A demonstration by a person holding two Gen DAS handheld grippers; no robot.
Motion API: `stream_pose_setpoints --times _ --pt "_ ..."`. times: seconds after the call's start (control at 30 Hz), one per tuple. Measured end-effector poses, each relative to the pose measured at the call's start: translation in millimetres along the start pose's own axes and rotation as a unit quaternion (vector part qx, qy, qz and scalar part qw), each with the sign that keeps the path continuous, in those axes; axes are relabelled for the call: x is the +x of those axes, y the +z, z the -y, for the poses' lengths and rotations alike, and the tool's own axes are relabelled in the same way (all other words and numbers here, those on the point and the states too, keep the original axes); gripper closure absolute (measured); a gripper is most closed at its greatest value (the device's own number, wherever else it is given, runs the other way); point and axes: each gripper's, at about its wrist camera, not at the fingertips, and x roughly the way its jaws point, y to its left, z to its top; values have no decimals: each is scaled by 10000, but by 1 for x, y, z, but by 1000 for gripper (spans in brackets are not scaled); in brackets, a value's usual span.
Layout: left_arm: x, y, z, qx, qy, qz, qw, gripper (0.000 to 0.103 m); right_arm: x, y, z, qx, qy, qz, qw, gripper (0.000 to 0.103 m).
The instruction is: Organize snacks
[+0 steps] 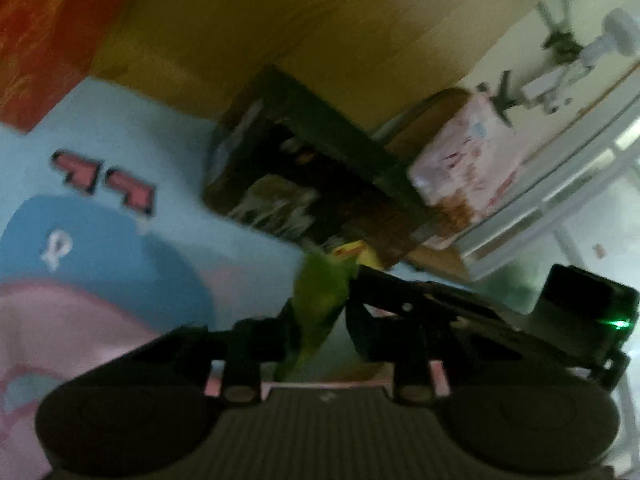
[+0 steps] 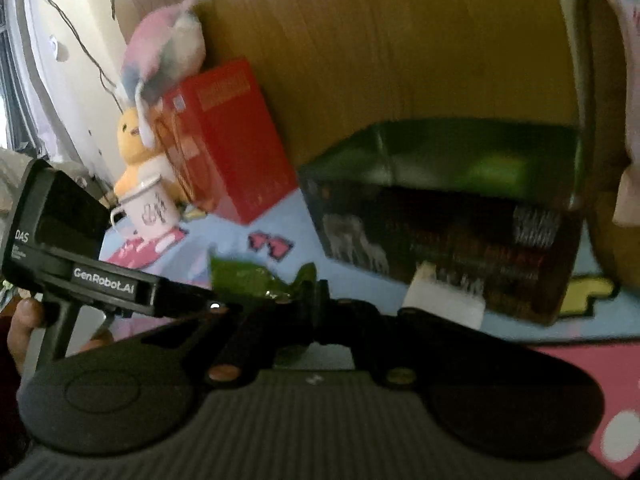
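Both grippers clamp the same green packet. In the right wrist view the right gripper has its jaws clenched on the packet's twisted end; the left gripper comes in from the left side of that view, and its tips meet the packet too. In the left wrist view the left gripper pinches the green packet, with the right gripper entering from the right. Frames are blurred, so exact pad contact is hard to read.

Risks, as a judgement: two grips on one thin wrapper, so pulling apart could tear it or spill the contents; if one lets go late, the packet may twist or snap away. The grippers sit nearly touching, so a tip clash looks likely on any turn.

Room: the packet hangs just above the blue mat, in front of the dark box, which lies close behind. A red box and a mug stand to the left, well apart. The wooden panel closes the back. Open mat lies to the left of the dark box; that looks like the freest way.
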Motion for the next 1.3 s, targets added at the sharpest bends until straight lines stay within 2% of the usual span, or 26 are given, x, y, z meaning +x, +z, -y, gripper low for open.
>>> stream_pose_setpoints --times 0.13,0.23,0.43,0.57,0.6,0.67,0.73,0.83,0.93,1.03,1.07,1.1,1.13,1.23,1.3 --pt "2 24 35 375 -212 165 9989 83 -13 20 1 -57 -93 368 9993 100" --pt "10 47 58 634 -168 343 9973 83 -20 36 10 -22 -319 684 9971 100" --pt "43 94 78 607 -323 539 9962 84 -18 75 39 176 -705 1131 9909 100" --pt "74 115 76 481 -271 568 9969 83 -2 88 59 183 -1009 1170 9878 100" --pt "81 117 75 512 -177 567 9969 82 3 89 63 163 -1093 1144 9873 96" --pt "94 119 73 582 216 640 9960 60 14 86 68 24 -1373 1111 9843 91" --pt "96 119 70 558 541 748 9942 59 15 81 72 27 -1605 1145 9804 78" --pt "79 112 60 456 464 888 9939 59 0 70 79 230 -1503 1262 9803 78" --pt "53 98 58 565 484 974 9925 59 -18 50 76 203 -1403 1172 9829 78" --pt "28 74 53 695 483 872 9926 59 -36 24 72 164 -1208 1019 9873 73" --pt "20 65 51 698 510 806 9930 58 -42 16 68 105 -1040 1105 9884 73" --pt "12 56 47 703 537 747 9933 58 -51 7 61 27 -1010 1164 9881 65" --pt "5 44 43 686 610 708 9933 57 -56 0 53 -44 -1072 1002 9892 52" --pt "-23 6 28 540 690 693 9937 57 -69 -24 34 -187 -872 878 9921 51" --pt "-40 -20 20 439 785 716 9934 57 -69 -34 23 -228 -634 609 9959 51"
